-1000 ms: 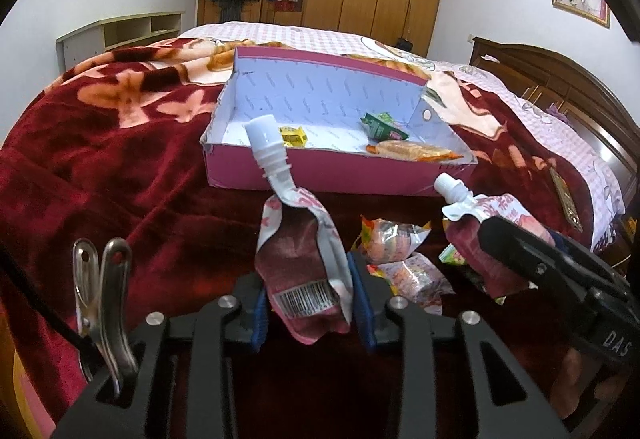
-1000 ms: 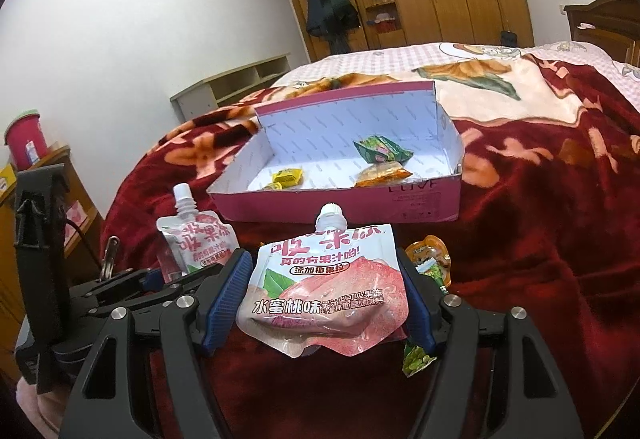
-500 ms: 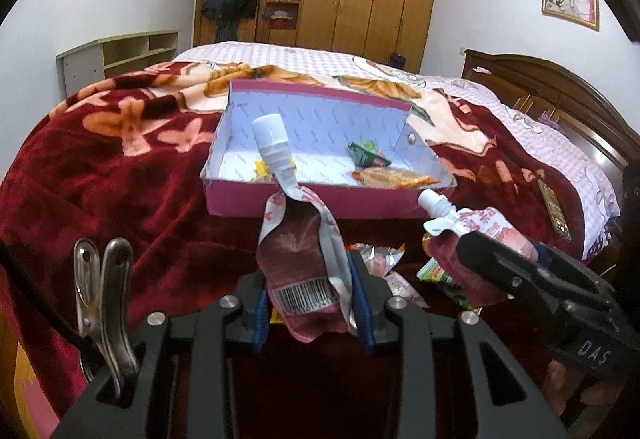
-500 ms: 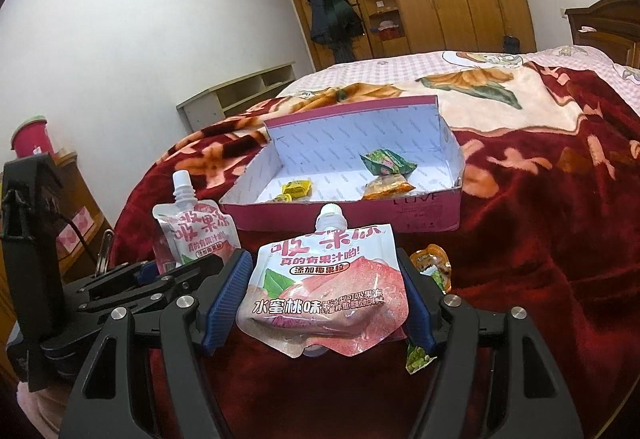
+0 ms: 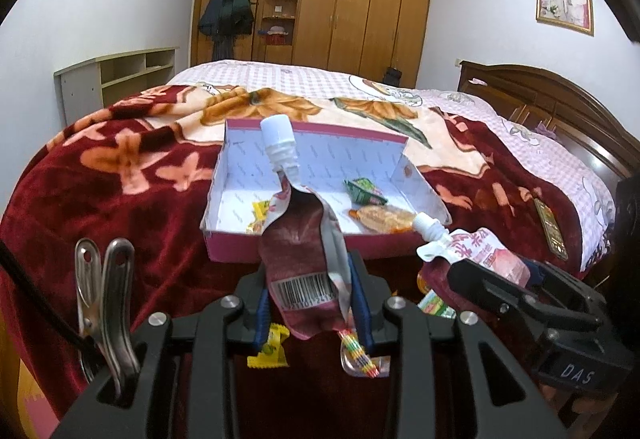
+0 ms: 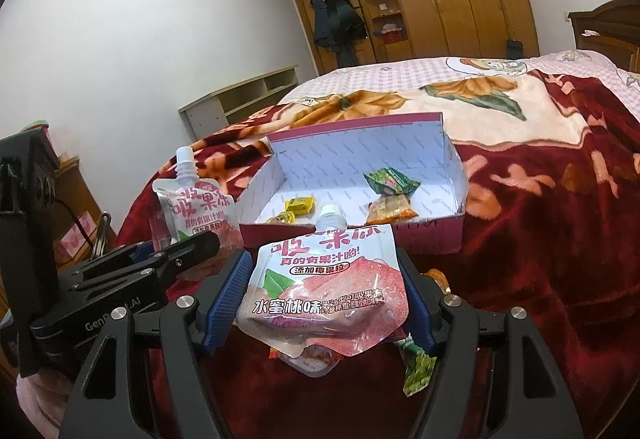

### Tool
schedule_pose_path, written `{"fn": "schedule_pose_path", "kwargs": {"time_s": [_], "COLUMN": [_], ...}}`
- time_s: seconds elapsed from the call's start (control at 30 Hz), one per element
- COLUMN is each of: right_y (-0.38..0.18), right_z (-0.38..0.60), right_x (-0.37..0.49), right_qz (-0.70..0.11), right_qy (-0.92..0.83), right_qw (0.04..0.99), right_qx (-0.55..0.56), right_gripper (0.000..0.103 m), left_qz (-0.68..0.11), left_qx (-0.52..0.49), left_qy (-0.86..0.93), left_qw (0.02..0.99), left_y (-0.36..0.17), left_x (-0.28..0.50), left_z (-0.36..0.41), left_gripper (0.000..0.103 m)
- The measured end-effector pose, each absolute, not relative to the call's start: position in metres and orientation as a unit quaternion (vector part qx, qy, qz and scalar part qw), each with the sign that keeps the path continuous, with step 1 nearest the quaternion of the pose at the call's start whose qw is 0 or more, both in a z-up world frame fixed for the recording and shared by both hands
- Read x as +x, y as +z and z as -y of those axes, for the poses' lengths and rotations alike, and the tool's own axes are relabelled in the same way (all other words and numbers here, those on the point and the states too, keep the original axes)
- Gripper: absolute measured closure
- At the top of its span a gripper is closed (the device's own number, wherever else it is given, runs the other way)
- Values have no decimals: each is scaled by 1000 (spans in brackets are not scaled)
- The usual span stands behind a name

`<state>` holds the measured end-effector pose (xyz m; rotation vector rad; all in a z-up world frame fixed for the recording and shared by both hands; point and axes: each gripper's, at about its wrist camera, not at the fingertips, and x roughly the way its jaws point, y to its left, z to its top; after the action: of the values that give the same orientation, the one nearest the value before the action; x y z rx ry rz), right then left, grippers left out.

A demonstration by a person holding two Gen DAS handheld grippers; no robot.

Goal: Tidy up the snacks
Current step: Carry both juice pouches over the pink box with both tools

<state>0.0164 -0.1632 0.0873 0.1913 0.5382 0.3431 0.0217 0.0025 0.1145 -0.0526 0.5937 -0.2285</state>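
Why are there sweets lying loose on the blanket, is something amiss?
A few wrapped snacks lie on the red blanket, outside the pink box. Each gripper grips a jelly pouch; nothing looks spilled or torn.

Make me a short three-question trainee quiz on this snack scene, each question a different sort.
1. True or false: each claw is shut on a spouted jelly pouch.
2. Multiple choice: the pink box sits on A) a desk B) the red blanket C) the floor.
3. Fill in: the green packet lies ___ the box.

Key: 1 true: left claw holds the left pouch, right claw the right pouch. 2 B. 3 inside.
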Motion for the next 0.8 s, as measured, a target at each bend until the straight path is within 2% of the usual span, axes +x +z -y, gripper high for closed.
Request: {"fn": "schedule_pose_path", "kwargs": {"time_s": [0.8], "right_y": [116], "right_z": [161], "right_x": [73], "right_qz": [-242], "right_qy": [158], "right_qw": [954], "right_qx": [80], "right_gripper": [32], "left_qz": [-266], "left_qx": [5], "left_qy": [-97], "left_qw": [959], "left_y": [138], "left_x": [86], "left_z": [1], "left_gripper": [71]}}
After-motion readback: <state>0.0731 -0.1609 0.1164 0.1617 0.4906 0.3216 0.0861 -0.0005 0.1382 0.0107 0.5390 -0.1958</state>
